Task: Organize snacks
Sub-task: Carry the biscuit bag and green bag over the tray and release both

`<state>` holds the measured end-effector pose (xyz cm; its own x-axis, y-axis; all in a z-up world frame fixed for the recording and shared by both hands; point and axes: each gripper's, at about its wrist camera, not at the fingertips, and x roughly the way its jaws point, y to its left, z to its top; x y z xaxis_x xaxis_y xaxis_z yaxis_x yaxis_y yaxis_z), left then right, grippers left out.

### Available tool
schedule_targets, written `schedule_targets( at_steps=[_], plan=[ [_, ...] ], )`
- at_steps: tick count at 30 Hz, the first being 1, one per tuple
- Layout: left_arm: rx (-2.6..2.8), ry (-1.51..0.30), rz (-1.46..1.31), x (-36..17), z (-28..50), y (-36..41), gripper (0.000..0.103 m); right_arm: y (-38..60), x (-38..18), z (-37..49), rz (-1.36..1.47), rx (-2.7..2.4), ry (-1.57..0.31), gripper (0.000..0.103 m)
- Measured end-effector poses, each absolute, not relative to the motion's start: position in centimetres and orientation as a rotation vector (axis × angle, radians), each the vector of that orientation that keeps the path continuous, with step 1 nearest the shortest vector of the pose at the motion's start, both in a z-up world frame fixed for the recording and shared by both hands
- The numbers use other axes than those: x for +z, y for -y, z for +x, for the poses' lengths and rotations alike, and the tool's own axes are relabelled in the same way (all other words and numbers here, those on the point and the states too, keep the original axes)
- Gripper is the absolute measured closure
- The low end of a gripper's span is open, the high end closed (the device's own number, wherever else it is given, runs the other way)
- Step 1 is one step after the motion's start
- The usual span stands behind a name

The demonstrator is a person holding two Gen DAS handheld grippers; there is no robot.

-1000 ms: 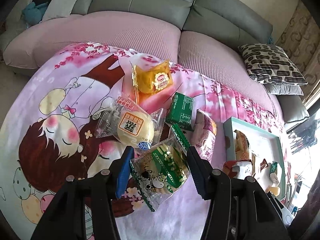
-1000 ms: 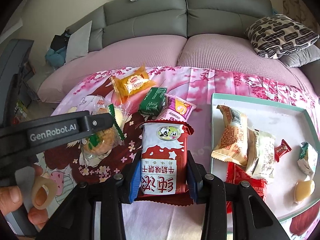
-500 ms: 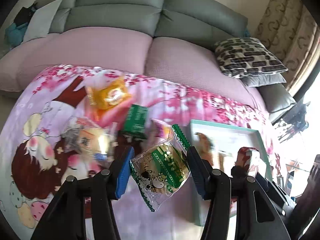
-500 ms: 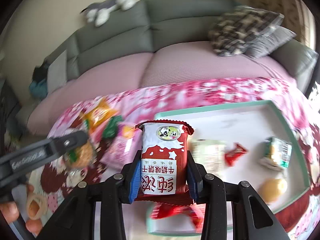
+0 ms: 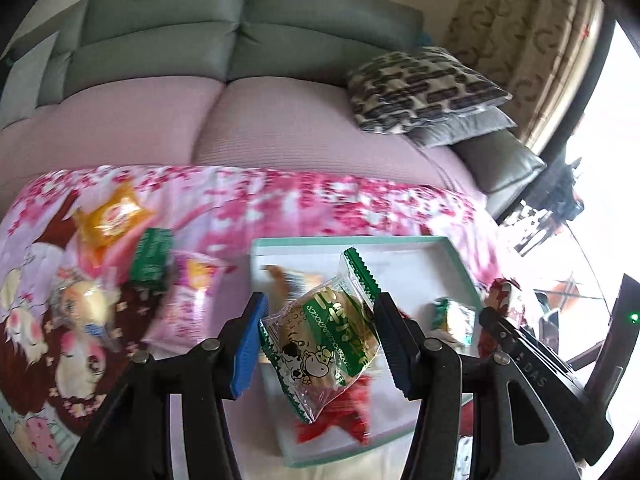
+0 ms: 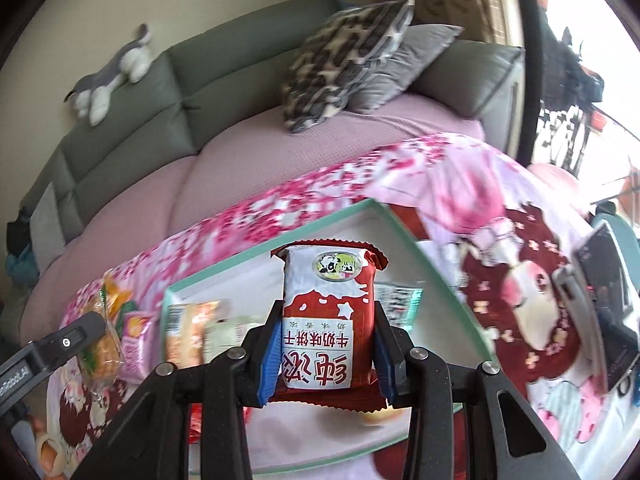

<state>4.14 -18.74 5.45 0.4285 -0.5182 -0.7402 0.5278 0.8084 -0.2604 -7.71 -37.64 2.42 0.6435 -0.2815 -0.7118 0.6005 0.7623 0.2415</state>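
Green cookie packet (image 5: 326, 334): clear wrapper, green zigzag ends, cartoon cow print. Clamped between the blue pads of the left gripper (image 5: 320, 340), tilted, held in the air above the tray (image 5: 360, 242).

Red biscuit packet (image 6: 329, 312): red and white, Chinese lettering upside down from this side. Pinched upright in the right gripper (image 6: 326, 352), pads pressed to both its sides, also over the tray.

Tray: white floor, mint-green rim, lying on the flowered blanket (image 5: 280, 204). Inside it, blurred: a red wrapper (image 5: 344, 416) below the green packet at 6 o'clock, a small green-and-white packet (image 5: 450, 316) at 3 o'clock, a tan packet (image 5: 288, 280) at 11 o'clock.

Loose snacks on the blanket, out at 9 to 10 o'clock of the tray: an orange packet (image 5: 114, 220), a small green box (image 5: 152, 260), a pink packet (image 5: 192, 292), a clear-wrapped bun (image 5: 86, 308).

Beyond, at 12 o'clock: pink seat cover, grey sofa (image 5: 240, 40), patterned pillow (image 5: 424, 88) on a grey one, a plush toy (image 6: 110, 76) on the sofa back.
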Motion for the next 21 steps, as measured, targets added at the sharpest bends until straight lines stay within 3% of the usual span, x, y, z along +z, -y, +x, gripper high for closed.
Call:
schedule_targets(
  at_steps=[21],
  plan=[
    [-0.682, -0.907, 0.046, 3.4, 4.6, 24.9, 0.047, 39.3, -1.2, -4.6, 0.508, -0.457, -0.763, 0.061]
  ],
)
